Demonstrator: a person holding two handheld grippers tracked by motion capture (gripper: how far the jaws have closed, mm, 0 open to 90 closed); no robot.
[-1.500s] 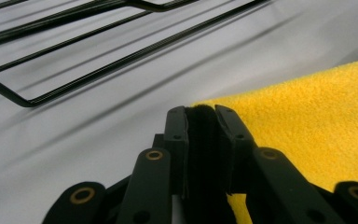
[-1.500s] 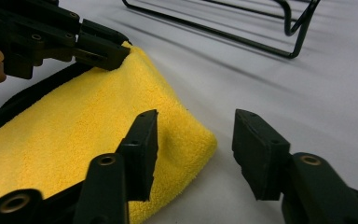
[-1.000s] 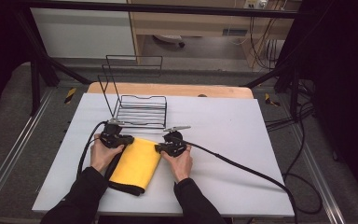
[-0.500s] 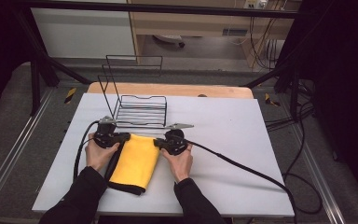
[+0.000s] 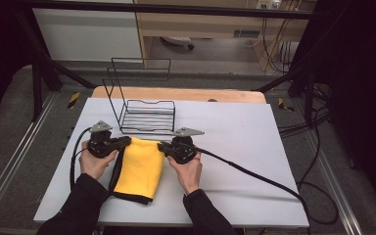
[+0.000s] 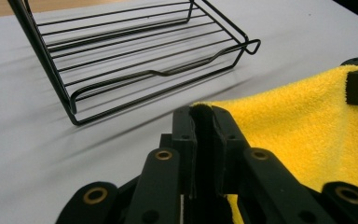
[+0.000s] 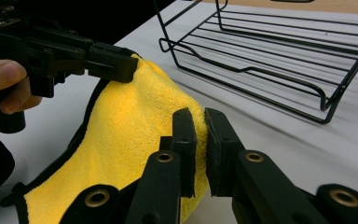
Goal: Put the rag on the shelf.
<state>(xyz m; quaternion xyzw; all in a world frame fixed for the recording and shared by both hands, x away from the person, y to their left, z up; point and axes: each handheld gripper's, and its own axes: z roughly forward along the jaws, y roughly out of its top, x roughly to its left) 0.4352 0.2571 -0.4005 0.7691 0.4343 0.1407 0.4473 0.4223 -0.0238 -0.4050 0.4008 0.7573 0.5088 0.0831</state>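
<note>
Yellow towel [image 5: 139, 166] — far edge higher

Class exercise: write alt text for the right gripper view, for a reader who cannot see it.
The right claw, seen from behind its two black jaws, pinches one corner of a yellow towel. The left claw, held in a hand, grips the next corner. A black wire rack stands beyond them on the white table.

We see a pale grey table [image 5: 254, 142] mid-frame. On it lie a yellow cloth [image 5: 139, 169], lower left of centre, and a black wire rack [image 5: 147, 115] just above it.
</note>
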